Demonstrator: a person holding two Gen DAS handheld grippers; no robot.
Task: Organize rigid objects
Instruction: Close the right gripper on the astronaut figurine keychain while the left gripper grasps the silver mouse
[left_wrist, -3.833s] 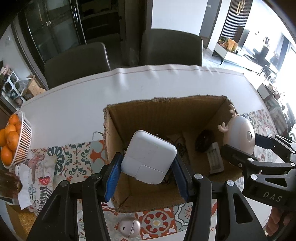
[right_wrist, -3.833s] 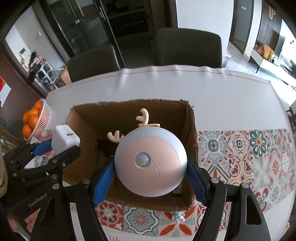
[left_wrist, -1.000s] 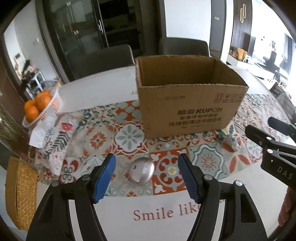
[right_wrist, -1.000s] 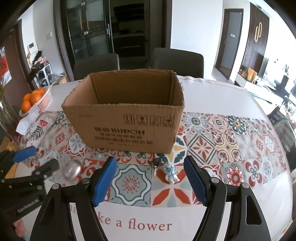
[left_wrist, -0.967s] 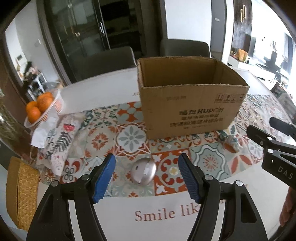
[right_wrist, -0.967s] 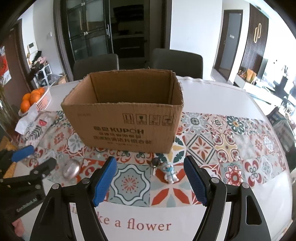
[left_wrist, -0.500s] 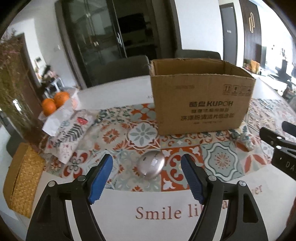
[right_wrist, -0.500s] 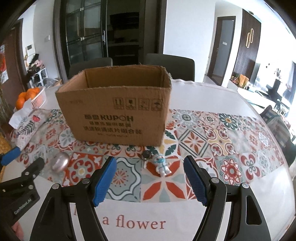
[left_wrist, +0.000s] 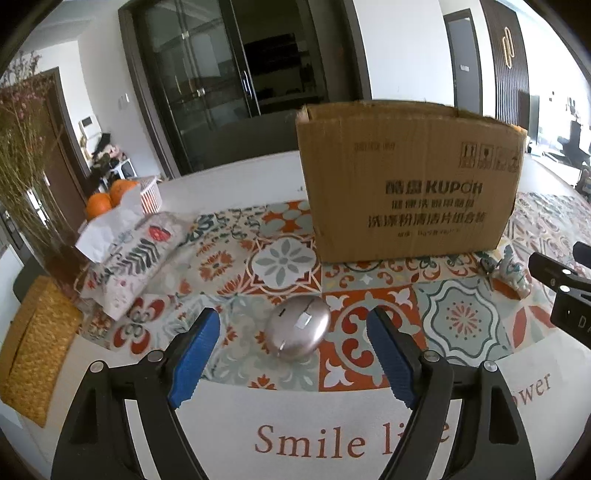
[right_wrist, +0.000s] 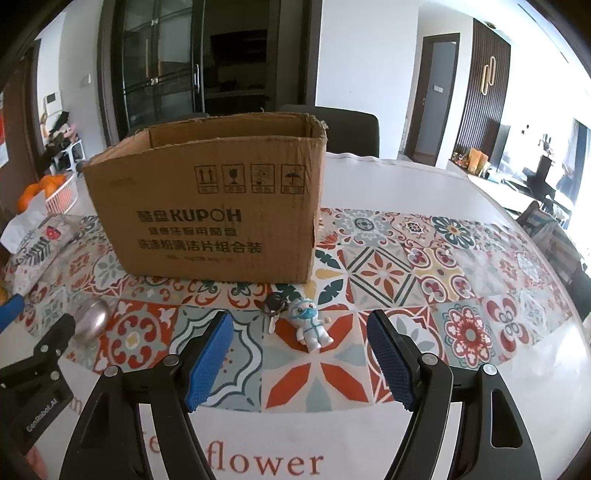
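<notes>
A silver egg-shaped gadget (left_wrist: 298, 329) lies on the patterned tablecloth just ahead of my open, empty left gripper (left_wrist: 293, 334), between its blue pads. It also shows in the right wrist view (right_wrist: 91, 320). A small white figurine keychain (right_wrist: 310, 325) with a dark key (right_wrist: 273, 304) lies just ahead of my open, empty right gripper (right_wrist: 299, 338). The figurine shows in the left wrist view (left_wrist: 511, 271) too. The open cardboard box (left_wrist: 406, 181) stands behind both objects, and in the right wrist view (right_wrist: 210, 199). Its contents are hidden.
A patterned tissue pack (left_wrist: 136, 254) and a white basket of oranges (left_wrist: 122, 194) sit at the left. A woven mat (left_wrist: 33, 350) lies at the left table edge. Dark chairs (right_wrist: 347, 125) stand behind the table.
Both grippers let go of the white charger and the pink round lamp over the box, then dropped low to the table. Now each sits closer to its object.
</notes>
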